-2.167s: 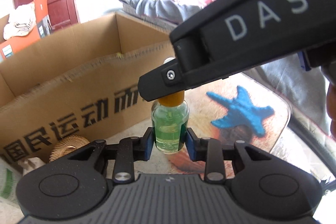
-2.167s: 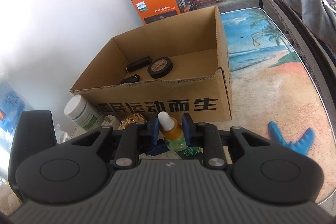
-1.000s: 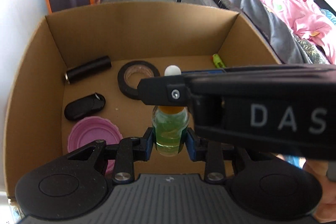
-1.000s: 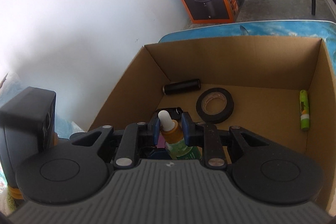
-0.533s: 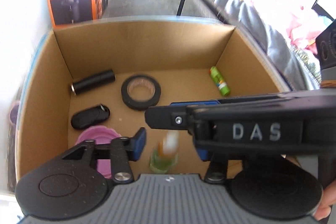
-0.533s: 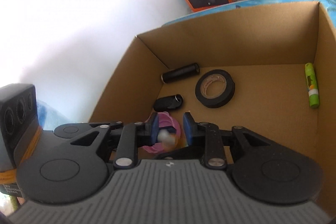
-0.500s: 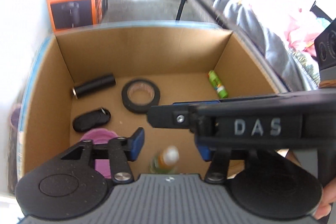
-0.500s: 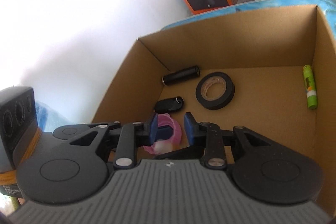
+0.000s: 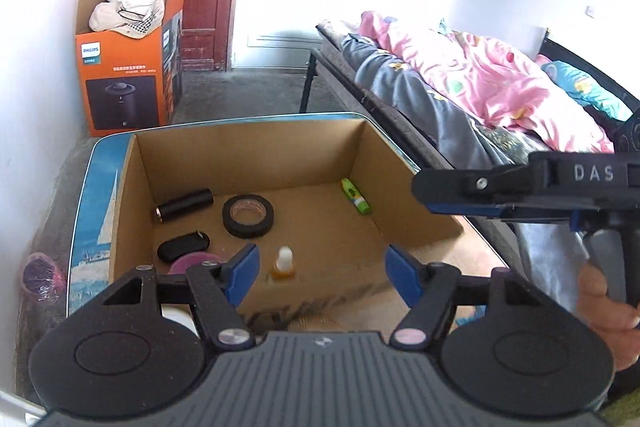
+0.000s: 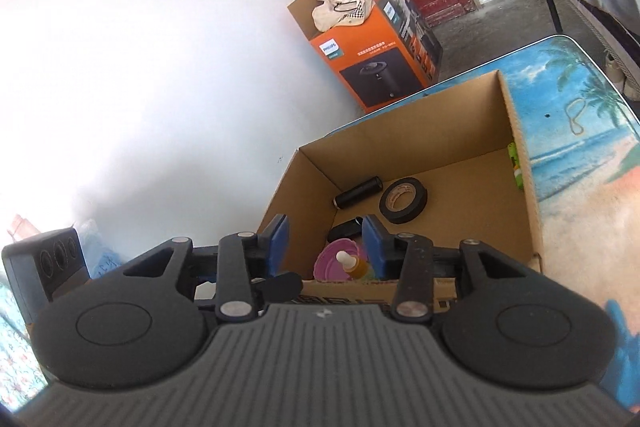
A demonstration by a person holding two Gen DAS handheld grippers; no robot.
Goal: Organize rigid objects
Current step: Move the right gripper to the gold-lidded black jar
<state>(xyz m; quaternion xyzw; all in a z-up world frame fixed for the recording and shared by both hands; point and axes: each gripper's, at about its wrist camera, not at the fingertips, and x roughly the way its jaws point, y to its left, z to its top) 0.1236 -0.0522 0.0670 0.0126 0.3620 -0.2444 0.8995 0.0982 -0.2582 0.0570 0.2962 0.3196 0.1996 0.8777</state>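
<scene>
A small dropper bottle (image 9: 283, 264) with a white tip and orange collar stands in the cardboard box (image 9: 248, 139), near its front wall; it also shows in the right wrist view (image 10: 352, 265). My left gripper (image 9: 320, 269) is open and empty, above the box's front edge. My right gripper (image 10: 326, 241) is open and empty, above the front left corner of the box (image 10: 528, 211). The box also holds a black tape roll (image 9: 248, 216), a black cylinder (image 9: 185, 204), a black fob (image 9: 183, 246), a pink lid (image 9: 192, 263) and a green tube (image 9: 355, 195).
The box sits on a beach-print table (image 10: 580, 131). An orange Philips carton (image 9: 128, 67) stands on the floor behind. A bed with pink bedding (image 9: 480, 75) runs along the right. A woven coaster (image 9: 316, 325) lies in front of the box.
Both grippers carried the bottle over the box, opened and let it drop inside. Both have since pulled back and up, and opened wider.
</scene>
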